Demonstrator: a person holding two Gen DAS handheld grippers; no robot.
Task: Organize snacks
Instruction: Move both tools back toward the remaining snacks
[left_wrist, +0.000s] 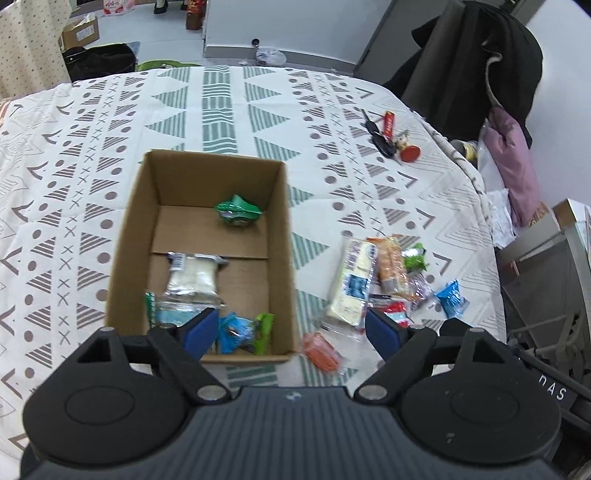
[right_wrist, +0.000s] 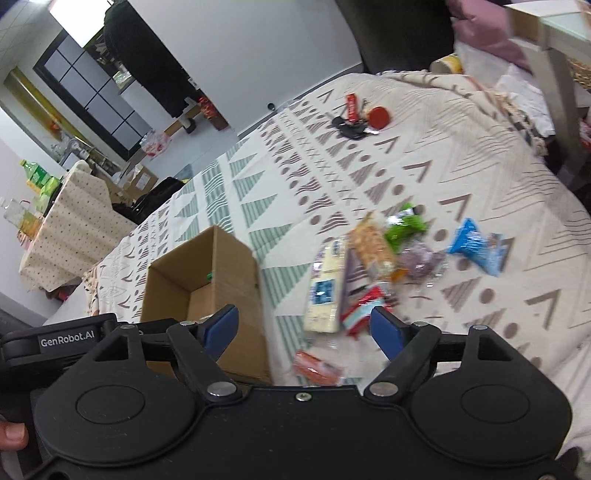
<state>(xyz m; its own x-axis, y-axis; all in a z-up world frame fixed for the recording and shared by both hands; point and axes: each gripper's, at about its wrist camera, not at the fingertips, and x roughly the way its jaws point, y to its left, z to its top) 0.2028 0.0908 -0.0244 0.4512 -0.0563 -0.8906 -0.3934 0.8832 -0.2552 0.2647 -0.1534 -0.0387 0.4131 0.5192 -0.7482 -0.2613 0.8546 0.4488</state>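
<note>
The snacks are being seen in two groups on the patterned tablecloth (left_wrist: 229, 110). Some are lying inside the open cardboard box (left_wrist: 125, 236): a green packet (left_wrist: 238, 211) near the far wall, a clear pack of white biscuits (left_wrist: 192, 277) in the middle, and a small blue packet (left_wrist: 231, 330) with a light green one (left_wrist: 264, 328) beside it at the near wall. The rest are being left in a loose pile just to the right of the box: a long pale yellow pack (left_wrist: 352, 284), an orange cracker pack (left_wrist: 393, 266) touching it, a bright green packet (left_wrist: 415, 258), a red packet (left_wrist: 395, 310) and a blue packet (left_wrist: 452, 299) a little apart. An orange packet (left_wrist: 321, 350) is lying alone near the box corner.

The left gripper (left_wrist: 291, 332) is being held above the near edge of the box, its jaws wide apart and empty. The right gripper (right_wrist: 304, 328) is being held over the gap between box and pile, jaws also spread apart, nothing between them.

At the far right of the cloth, a bunch of keys (left_wrist: 384, 142) with a red tag is resting well apart from the snacks
</note>
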